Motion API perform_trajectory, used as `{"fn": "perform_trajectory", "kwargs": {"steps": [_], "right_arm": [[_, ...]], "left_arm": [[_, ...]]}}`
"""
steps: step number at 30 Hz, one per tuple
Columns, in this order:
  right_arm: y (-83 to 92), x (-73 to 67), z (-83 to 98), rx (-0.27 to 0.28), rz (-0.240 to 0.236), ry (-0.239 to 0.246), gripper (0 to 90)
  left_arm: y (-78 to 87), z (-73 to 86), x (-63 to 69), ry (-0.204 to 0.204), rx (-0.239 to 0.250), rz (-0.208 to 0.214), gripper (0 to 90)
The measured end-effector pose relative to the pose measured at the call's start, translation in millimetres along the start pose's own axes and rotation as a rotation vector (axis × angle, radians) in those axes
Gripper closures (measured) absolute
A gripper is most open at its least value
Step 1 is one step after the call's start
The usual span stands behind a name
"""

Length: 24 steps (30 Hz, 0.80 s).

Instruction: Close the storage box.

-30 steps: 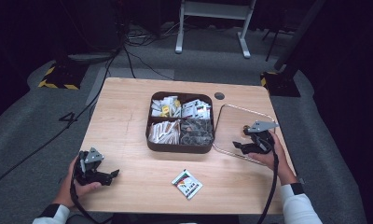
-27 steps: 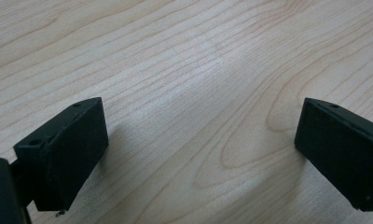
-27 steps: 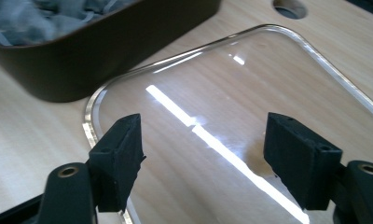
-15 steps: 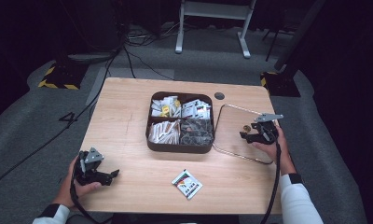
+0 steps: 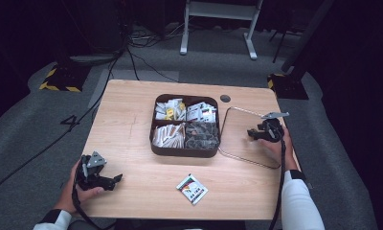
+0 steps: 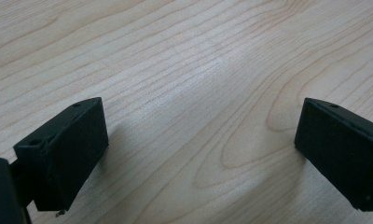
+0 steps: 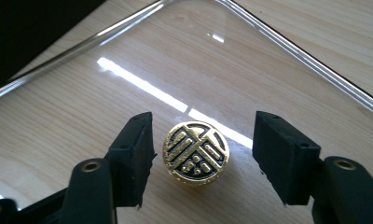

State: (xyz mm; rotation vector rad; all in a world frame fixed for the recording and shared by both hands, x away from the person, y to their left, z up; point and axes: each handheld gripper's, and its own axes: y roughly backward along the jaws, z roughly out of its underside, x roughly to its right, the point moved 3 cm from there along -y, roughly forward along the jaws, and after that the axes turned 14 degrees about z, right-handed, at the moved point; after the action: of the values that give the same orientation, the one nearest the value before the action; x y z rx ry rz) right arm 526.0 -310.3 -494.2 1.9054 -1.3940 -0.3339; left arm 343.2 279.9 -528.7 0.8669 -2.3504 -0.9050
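A clear glass lid (image 5: 237, 125) with a metal rim lies flat on the table, right of the brown box (image 5: 185, 152). Its round gold knob (image 7: 196, 151) with black relief stands up from the glass. My right gripper (image 7: 205, 142) straddles that knob; the jaws have just been closing, and a gap remains on both sides, so the pads (image 7: 137, 156) do not press on it. In the high view the right gripper (image 5: 253, 134) hovers over the lid's middle. My left gripper (image 5: 114, 182) rests at the table's near left, jaws wide apart over bare wood (image 6: 198, 140).
The brown box has four compartments with several sachets and packets. One loose packet (image 5: 192, 189) lies near the front edge, between the hands. A small dark disc (image 5: 225, 98) sits on the table behind the box. The table's right edge is close to the lid.
The right gripper moved away from the person, over the lid's middle, and its jaws narrowed around the knob. The left gripper stayed put.
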Motion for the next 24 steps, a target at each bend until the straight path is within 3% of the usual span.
{"fn": "perform_trajectory", "kwargs": {"steps": [10, 16, 19, 24], "right_arm": [[-13.9, -3.2, 4.8, -0.032, 0.012, -0.001, 44.0], [-13.9, -2.0, 8.1, -0.011, -0.011, -0.028, 50.1], [-12.1, -4.2, 9.4, 0.003, -0.024, -0.021, 57.6], [-10.2, -6.6, 9.3, -0.001, -0.014, -0.014, 59.1]], "left_arm": [[0.0, 0.0, 0.0, 0.0, 0.0, 0.0, 2.9], [0.0, 0.0, 0.0, 0.0, 0.0, 0.0, 2.9], [0.0, 0.0, 0.0, 0.0, 0.0, 0.0, 2.9], [0.0, 0.0, 0.0, 0.0, 0.0, 0.0, 2.9]]}}
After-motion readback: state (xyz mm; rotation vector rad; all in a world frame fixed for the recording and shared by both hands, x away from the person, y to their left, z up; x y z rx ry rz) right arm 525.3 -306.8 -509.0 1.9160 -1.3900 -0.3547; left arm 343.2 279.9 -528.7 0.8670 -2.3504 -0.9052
